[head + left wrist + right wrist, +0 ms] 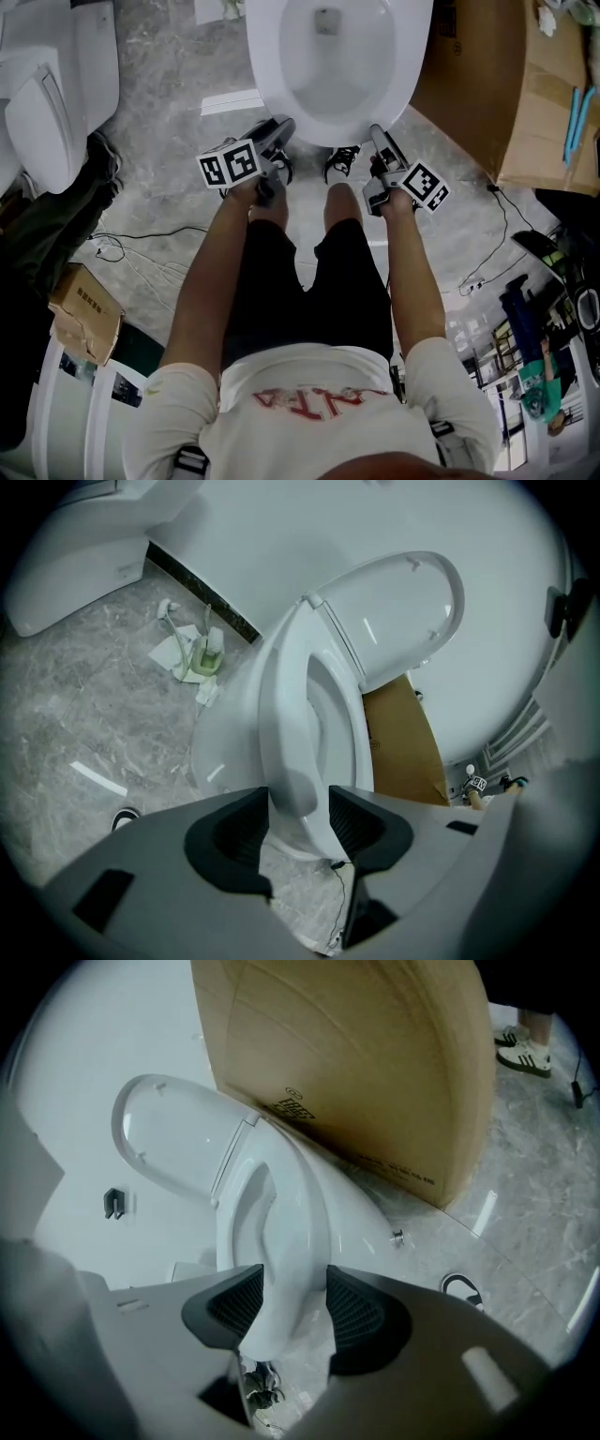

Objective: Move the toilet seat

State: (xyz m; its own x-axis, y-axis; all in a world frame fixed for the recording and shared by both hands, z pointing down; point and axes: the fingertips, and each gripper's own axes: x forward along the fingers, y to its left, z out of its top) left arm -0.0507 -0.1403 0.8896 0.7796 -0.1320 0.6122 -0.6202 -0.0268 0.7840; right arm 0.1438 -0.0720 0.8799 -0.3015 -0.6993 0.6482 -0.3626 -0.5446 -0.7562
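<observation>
The left gripper (298, 819) is pinching the front edge of the white toilet seat (286, 705) between its two pads. The right gripper (281, 1302) is squeezing that same front edge, a little further along. The seat is sitting over the bowl (225, 747), and the lid (394, 611) is standing up behind

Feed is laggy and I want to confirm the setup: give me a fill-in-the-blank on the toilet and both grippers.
On the toilet, the left gripper and right gripper each have fingers astride the ___.
The lid stands ___, not down.
Beside the toilet stands a ___ box.
Missing: seat; up; cardboard.
</observation>
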